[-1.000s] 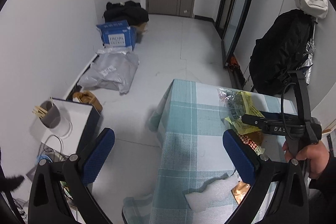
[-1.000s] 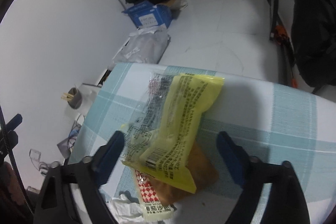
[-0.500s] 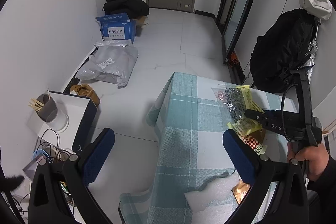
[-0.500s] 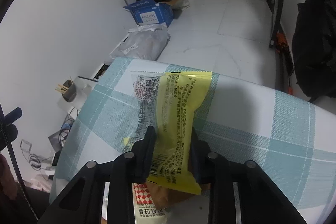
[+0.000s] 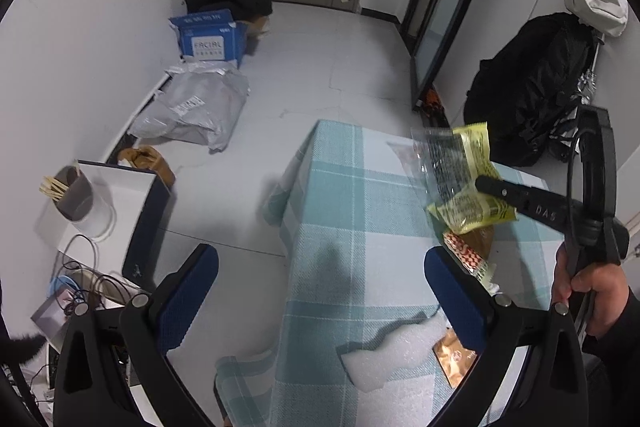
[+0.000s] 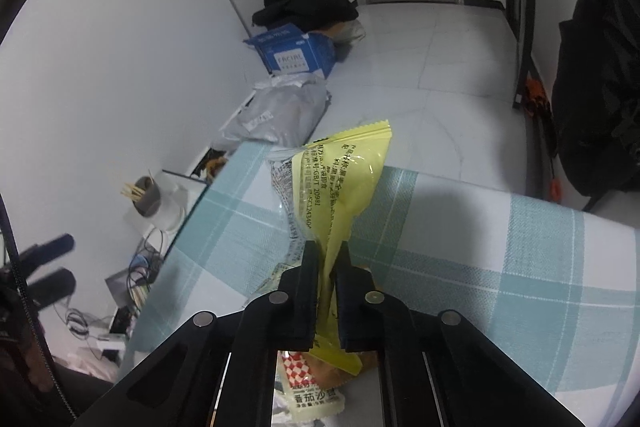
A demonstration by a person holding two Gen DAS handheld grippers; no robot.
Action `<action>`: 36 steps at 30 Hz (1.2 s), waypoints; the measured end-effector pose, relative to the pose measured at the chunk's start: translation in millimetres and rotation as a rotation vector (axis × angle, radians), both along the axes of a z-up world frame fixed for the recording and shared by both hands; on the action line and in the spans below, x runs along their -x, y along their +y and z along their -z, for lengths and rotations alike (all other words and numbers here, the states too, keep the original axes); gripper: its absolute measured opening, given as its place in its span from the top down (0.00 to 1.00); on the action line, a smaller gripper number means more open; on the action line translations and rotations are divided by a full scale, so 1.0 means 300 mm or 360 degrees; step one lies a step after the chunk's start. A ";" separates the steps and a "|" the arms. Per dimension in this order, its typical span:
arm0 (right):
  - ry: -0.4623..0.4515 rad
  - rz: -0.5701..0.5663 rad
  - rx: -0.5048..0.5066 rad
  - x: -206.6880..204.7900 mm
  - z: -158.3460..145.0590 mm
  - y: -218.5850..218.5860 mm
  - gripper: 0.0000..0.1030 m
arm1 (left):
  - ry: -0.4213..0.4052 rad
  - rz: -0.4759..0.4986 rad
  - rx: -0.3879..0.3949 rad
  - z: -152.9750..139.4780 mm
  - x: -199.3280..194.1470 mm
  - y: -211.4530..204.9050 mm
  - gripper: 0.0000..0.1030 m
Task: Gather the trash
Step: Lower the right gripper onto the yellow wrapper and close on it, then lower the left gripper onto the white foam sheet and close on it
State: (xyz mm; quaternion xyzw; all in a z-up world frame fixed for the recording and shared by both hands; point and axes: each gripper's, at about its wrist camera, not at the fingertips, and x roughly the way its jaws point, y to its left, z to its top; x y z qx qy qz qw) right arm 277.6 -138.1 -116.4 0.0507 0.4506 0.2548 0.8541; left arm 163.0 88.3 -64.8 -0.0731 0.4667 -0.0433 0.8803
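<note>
A yellow and clear snack wrapper (image 6: pixel 344 171) rises off the teal checked tablecloth (image 6: pixel 500 267). My right gripper (image 6: pixel 327 251) has its jaws closing tight on the wrapper's lower part, and the pads press on it. In the left wrist view the same wrapper (image 5: pixel 464 179) hangs from the right gripper (image 5: pixel 482 183), held by a person's hand (image 5: pixel 592 283). Under it lie a red-checked sauce sachet (image 6: pixel 308 383) and a brown packet (image 5: pixel 482 239). My left gripper (image 5: pixel 320 259) stands open over the table's near left edge, holding nothing. A white foam piece (image 5: pixel 400 351) and a copper wrapper (image 5: pixel 454 359) lie close to it.
On the floor to the left are a blue box (image 5: pixel 210 37), a grey mailer bag (image 5: pixel 192 107) and black clothes. A white box with a cup of sticks (image 5: pixel 76 193) and cables stands left of the table. A black backpack (image 5: pixel 532 87) leans at the right wall.
The right gripper's jaws went from wide open around the yellow wrapper to shut on it, and the wrapper now stands up off the table. The left gripper barely moved.
</note>
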 end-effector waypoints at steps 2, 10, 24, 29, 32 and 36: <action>-0.0015 -0.0003 -0.0024 0.002 -0.015 -0.009 0.93 | 0.0045 0.0045 0.0025 0.020 -0.005 -0.016 0.02; -0.0087 0.0011 -0.0096 0.037 -0.087 -0.056 0.94 | 0.0230 0.0275 0.0009 0.096 0.004 -0.135 0.02; -0.0188 0.0069 -0.0181 0.103 -0.198 -0.169 0.94 | 0.0415 0.0408 -0.0120 0.177 0.034 -0.202 0.02; -0.0214 0.0129 -0.0191 0.122 -0.218 -0.217 0.94 | 0.0449 0.0411 -0.0121 0.192 0.032 -0.216 0.03; -0.0219 0.0151 -0.0198 0.136 -0.226 -0.239 0.94 | 0.0450 0.0423 -0.0128 0.193 0.032 -0.228 0.06; -0.0242 0.0164 -0.0199 0.161 -0.242 -0.251 0.94 | 0.0470 0.0431 -0.0188 0.207 0.043 -0.249 0.17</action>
